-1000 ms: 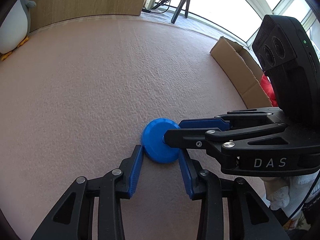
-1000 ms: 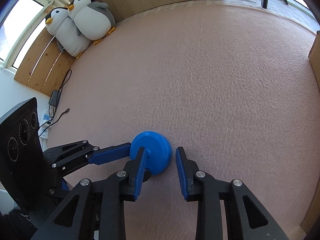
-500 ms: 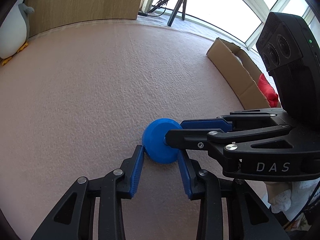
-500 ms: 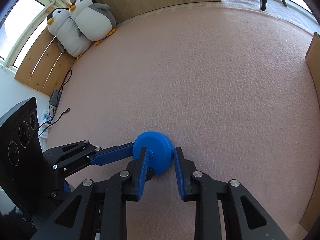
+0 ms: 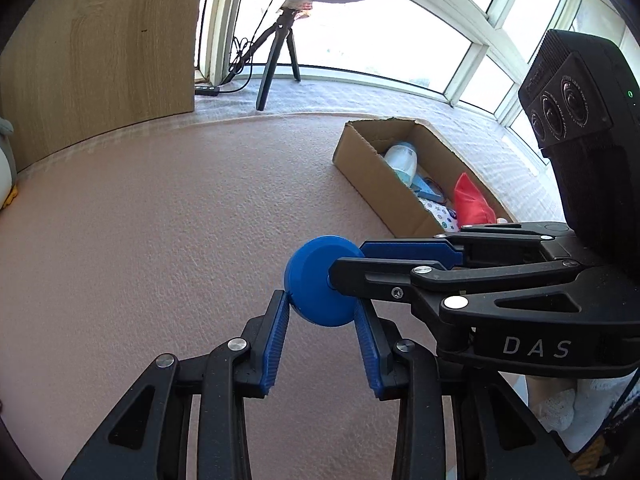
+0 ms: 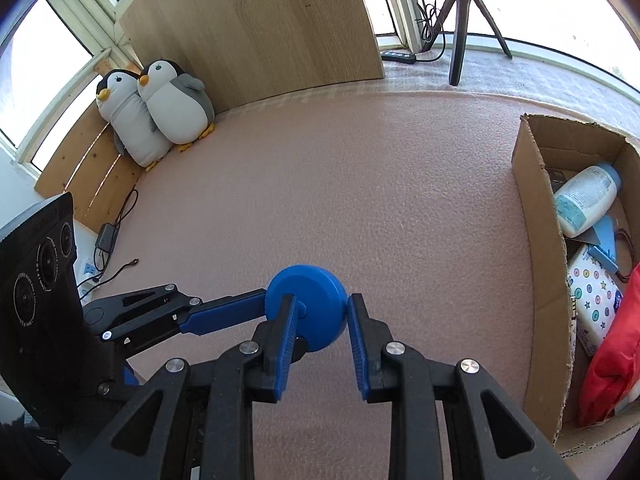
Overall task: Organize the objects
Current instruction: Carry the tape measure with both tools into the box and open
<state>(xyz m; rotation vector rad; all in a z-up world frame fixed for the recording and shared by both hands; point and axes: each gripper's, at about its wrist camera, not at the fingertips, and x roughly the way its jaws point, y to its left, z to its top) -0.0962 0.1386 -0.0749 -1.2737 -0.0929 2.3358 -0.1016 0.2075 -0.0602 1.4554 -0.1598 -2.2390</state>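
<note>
A round blue disc (image 5: 316,286) is held up above the pink carpet (image 5: 160,220), gripped by both grippers at once. My left gripper (image 5: 320,304) is shut on its edges from below. My right gripper (image 6: 320,312) is shut on the same disc (image 6: 316,300) and reaches in from the right in the left wrist view. An open cardboard box (image 5: 372,176) stands on the carpet to the right; it also shows in the right wrist view (image 6: 540,264). It holds a white bottle (image 6: 584,200), a red pouch (image 6: 612,356), a patterned packet (image 6: 592,300) and other items.
Two plush penguins (image 6: 160,108) lean against a wooden panel (image 6: 260,28) at the far left. A tripod (image 6: 460,24) and a power strip (image 6: 398,56) stand by the window. Cables and a charger (image 6: 106,238) lie at the carpet's left edge.
Both grippers have closed on the disc and lifted it off the carpet. The views have tilted up, bringing the box's inside and the window into sight.
</note>
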